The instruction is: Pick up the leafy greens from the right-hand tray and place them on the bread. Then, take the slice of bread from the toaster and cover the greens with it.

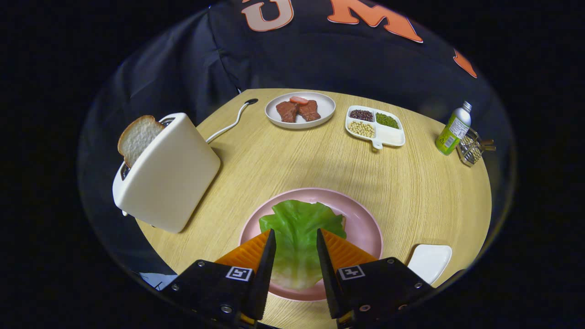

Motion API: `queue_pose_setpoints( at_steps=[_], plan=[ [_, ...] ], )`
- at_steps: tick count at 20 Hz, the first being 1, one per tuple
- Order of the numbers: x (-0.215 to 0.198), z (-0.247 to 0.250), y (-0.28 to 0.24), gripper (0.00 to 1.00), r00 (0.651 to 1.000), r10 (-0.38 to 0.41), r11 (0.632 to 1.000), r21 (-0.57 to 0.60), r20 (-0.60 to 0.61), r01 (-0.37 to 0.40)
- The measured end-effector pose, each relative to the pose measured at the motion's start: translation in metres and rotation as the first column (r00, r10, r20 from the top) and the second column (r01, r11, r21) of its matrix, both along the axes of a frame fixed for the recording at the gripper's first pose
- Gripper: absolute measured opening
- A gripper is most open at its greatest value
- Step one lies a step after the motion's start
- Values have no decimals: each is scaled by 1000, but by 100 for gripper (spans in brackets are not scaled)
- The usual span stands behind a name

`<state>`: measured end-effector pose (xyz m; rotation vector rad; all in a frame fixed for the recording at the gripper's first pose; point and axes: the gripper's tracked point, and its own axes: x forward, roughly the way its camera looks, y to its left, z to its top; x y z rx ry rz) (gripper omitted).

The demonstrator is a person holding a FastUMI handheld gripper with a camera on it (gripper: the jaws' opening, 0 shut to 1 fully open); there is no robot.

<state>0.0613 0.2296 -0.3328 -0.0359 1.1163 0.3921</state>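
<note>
A green leaf of leafy greens (299, 228) lies on the pink plate (363, 228) and covers the bread (343, 221), of which only a thin edge peeks out at the leaf's right side. My gripper (295, 240) hovers above the near part of the leaf with its fingers apart, one on each side of it, not pressing on it. To the left stands a cream toaster (167, 176) with a slice of bread (137, 137) sticking up out of its slot.
A white tray (429, 261) sits just right of the pink plate. At the back are a plate of meat pieces (300, 109), a divided dish of beans (375, 125), a green bottle (453, 129) and a wire holder (470, 148). The toaster's cord (231, 123) runs backward.
</note>
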Motion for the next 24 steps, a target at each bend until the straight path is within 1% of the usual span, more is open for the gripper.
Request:
queue_pose_setpoints(
  at_steps=[2, 3, 5, 7, 9, 11, 13, 17, 21, 24],
  plan=[
    [1, 18, 7, 63, 999, 30, 1000, 5, 25, -30],
    [2, 29, 10, 75, 998, 40, 999, 6, 40, -40],
    [1, 52, 25, 85, 998, 45, 998, 38, 49, -47],
    [-2, 70, 45, 89, 998, 56, 993, 101, 42, -60],
    [-2, 81, 54, 93, 997, 65, 991, 112, 36, -69],
    [3, 95, 62, 96, 997, 62, 992, 106, 48, -67],
    [8, 111, 73, 97, 997, 57, 992, 111, 59, -63],
    [18, 144, 103, 98, 991, 90, 989, 110, 100, -101],
    [14, 162, 140, 98, 989, 124, 983, 124, 80, -134],
    [15, 165, 163, 98, 988, 138, 982, 121, 63, -145]
  ],
)
